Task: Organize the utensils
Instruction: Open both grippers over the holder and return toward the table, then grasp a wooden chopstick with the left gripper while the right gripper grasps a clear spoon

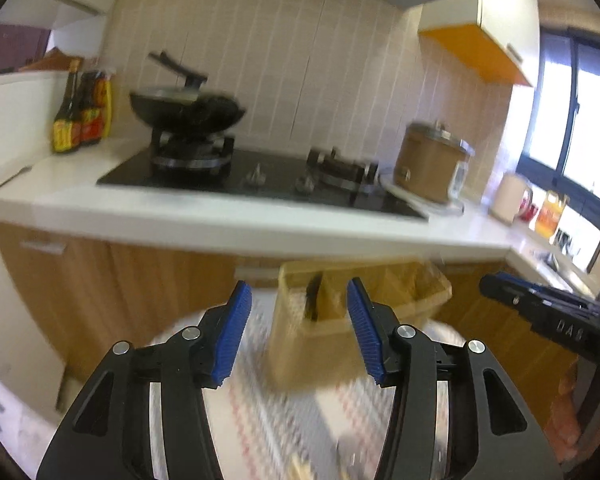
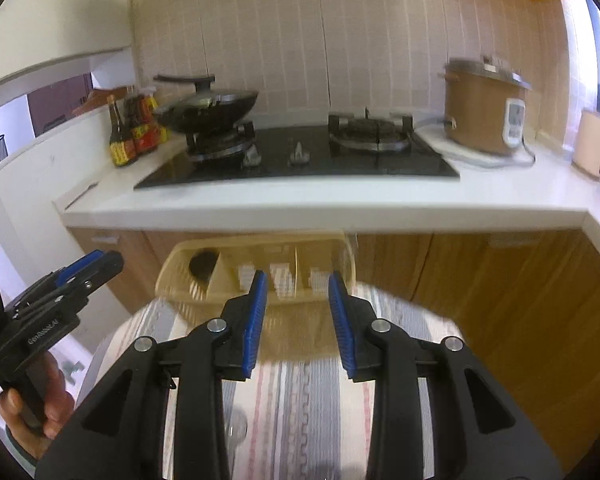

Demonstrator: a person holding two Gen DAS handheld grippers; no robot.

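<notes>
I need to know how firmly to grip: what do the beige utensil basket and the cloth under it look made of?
The utensil basket looks like thin, semi-translucent beige plastic: light shows through its slotted walls. The cloth looks like soft woven fabric, matte, with grey and pink stripes. Blur leaves both uncertain.

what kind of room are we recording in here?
A home kitchen, by the look of it: a gas hob with a lidded wok on one burner, sauce bottles beside it, and a brown electric cooker on the white counter.
</notes>
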